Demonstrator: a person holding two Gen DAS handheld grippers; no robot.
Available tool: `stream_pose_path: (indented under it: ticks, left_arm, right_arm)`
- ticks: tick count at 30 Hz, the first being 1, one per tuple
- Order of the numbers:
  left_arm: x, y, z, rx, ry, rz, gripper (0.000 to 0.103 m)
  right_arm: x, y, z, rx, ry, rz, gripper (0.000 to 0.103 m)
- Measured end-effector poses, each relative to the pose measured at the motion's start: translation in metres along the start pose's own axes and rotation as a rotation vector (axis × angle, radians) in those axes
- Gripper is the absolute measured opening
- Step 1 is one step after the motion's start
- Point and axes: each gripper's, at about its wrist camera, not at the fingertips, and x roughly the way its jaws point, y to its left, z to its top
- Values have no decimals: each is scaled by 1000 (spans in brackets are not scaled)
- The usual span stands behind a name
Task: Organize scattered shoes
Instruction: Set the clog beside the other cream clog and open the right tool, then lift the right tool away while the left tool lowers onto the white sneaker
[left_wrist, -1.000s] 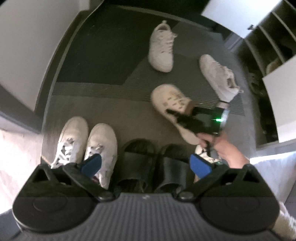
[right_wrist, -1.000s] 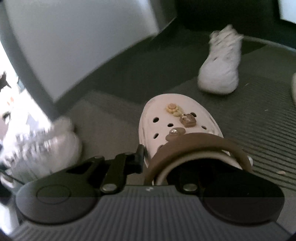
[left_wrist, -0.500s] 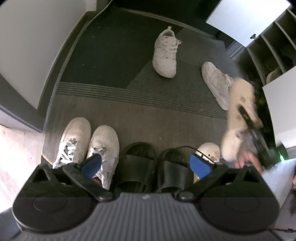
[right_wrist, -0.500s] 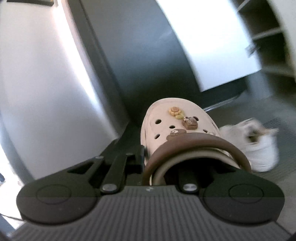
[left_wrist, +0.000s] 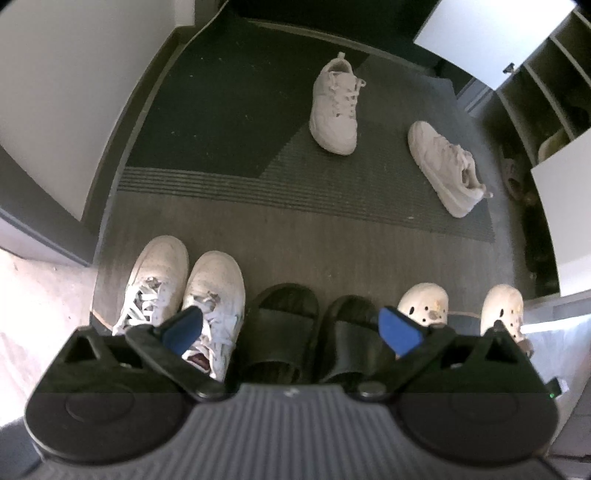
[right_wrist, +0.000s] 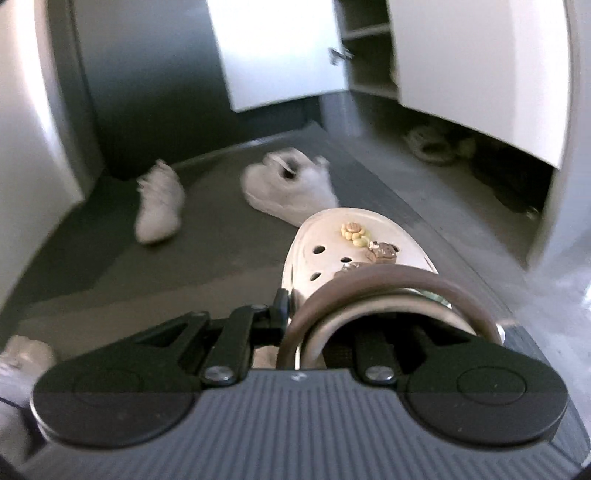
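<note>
While the right tool (right_wrist: 321, 314) pinches the cream clog (right_wrist: 354, 254) at its heel opening, the clog sits low over the floor mat (right_wrist: 221, 258) with its brown strap (right_wrist: 388, 291) toward the camera. The left tool (left_wrist: 291, 328) is spread wide and holds nothing. Below it stand a row of white sneakers (left_wrist: 184, 291), black slides (left_wrist: 314, 325) and a second cream clog (left_wrist: 424, 302). Two loose white sneakers (left_wrist: 336, 107) lie farther off on the mat, well apart from the row.
</note>
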Motion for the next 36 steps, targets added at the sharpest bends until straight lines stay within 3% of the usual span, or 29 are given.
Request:
stream_pose_path:
  ticks: [2, 8, 11, 16, 18, 21, 22, 28, 30, 36]
  left_arm:
    - [0, -1, 2, 3, 1, -9, 103]
    - [-6, 6, 7, -25, -23, -13, 103]
    - [-14, 4, 9, -11, -42, -34, 103]
    - [-45, 3, 2, 27, -105, -95, 103]
    - [-56, 6, -3, 33, -128, -111, 103]
    - [-71, 13, -14, 41, -157, -126, 103]
    - [-76, 16, -17, 42, -165, -132, 103]
    - [-98, 11, -35, 187, -212, -106, 103]
    - [-105, 9, -40, 243, -229, -92, 103]
    - [-109, -3, -34, 343, -331, 17, 103]
  right_arm:
    - [23, -6, -13, 55, 21, -4, 20]
    - [70, -1, -46, 47, 179, 4, 20]
    - [71, -4, -50, 110, 207, 3, 21]
    - [62, 5, -39, 87, 313, -59, 25]
    - [51, 6, -34, 94, 325, -76, 32]
    - [22, 15, -26, 76, 338, -89, 51]
    - [11, 20, -21, 68, 339, -92, 57]
    - [-56, 60, 40, 6, 247, -44, 60]
    - [-72, 76, 65, -8, 204, -31, 65]
    - [-137, 139, 164, -28, 63, 79, 67]
